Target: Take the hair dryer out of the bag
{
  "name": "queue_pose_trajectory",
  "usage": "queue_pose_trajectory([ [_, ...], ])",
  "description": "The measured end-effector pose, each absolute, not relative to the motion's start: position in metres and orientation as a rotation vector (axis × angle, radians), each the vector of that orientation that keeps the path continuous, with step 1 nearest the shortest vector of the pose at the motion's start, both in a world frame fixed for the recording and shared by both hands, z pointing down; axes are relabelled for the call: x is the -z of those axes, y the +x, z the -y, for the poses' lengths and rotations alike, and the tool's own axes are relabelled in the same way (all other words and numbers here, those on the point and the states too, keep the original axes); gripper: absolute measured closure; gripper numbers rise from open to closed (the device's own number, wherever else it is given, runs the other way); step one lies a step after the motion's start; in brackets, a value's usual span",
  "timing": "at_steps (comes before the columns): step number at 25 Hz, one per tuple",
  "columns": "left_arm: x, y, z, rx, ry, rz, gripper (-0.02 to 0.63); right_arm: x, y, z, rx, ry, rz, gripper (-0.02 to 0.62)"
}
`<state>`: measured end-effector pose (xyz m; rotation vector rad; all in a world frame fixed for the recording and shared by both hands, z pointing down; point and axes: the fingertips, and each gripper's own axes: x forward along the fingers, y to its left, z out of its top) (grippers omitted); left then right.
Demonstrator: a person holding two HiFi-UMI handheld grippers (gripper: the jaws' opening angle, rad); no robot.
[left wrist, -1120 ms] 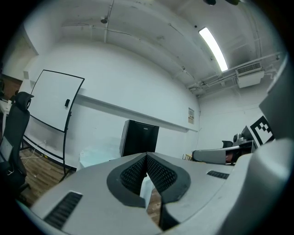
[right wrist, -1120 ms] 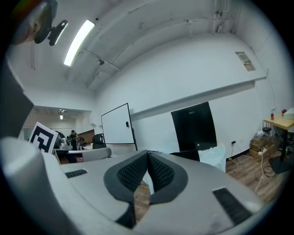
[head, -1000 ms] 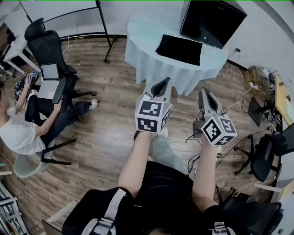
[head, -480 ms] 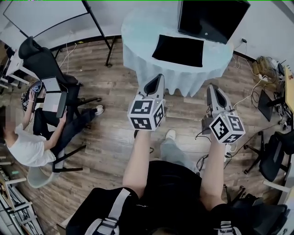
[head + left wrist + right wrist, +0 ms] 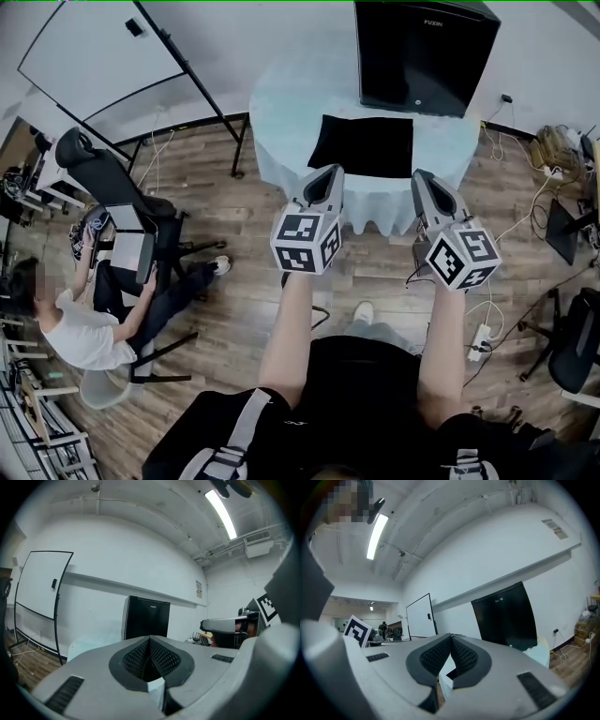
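Hair dryer not visible in any view. The flat black bag (image 5: 361, 145), which I take to be the task's bag, presumably holds it, so which way the dryer points and how its long axis runs can't be told. The bag lies flat on the near part of the round cloth-covered table (image 5: 281, 108), just in front of a tall black box (image 5: 422, 52). Its long side runs left-right across the head view. It sits straight ahead of both grippers, between their lines. The left gripper (image 5: 327, 175) has its tip by the bag's near left corner and the right gripper (image 5: 424, 176) by its near right corner, so neither looks clearly nearer. Both look short of the table edge and not touching anything. Left jaws are closed pad to pad with nothing in them, and the right jaws likewise. Both point roughly level at the table. Judgement: approach step, bag not yet opened. Off to the left, well apart, are a whiteboard (image 5: 103, 61) and a seated person (image 5: 80, 328).
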<state>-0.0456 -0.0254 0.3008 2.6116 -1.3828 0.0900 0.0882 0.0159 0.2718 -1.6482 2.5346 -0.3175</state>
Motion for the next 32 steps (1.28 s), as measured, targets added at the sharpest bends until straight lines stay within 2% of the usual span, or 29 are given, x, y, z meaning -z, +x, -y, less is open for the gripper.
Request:
queue_pose_trajectory([
  [12, -0.301, -0.009, 0.063, -0.224, 2.673, 1.420, 0.592, -0.275, 0.131, 0.014, 0.344, -1.656, -2.500, 0.589],
  [20, -0.342, -0.005, 0.094, -0.418, 2.588, 1.444, 0.584, -0.301, 0.177, 0.020, 0.418, -1.777, -2.427, 0.589],
  [29, -0.387, 0.027, 0.134, -0.484, 2.561, 1.323, 0.584, -0.333, 0.183, 0.067, 0.502, -1.893, -2.414, 0.589],
  [32, -0.410, 0.027, 0.156, -0.504, 2.523, 1.303, 0.565, -0.361, 0.182, 0.092, 0.598, -1.903, -2.412, 0.589],
])
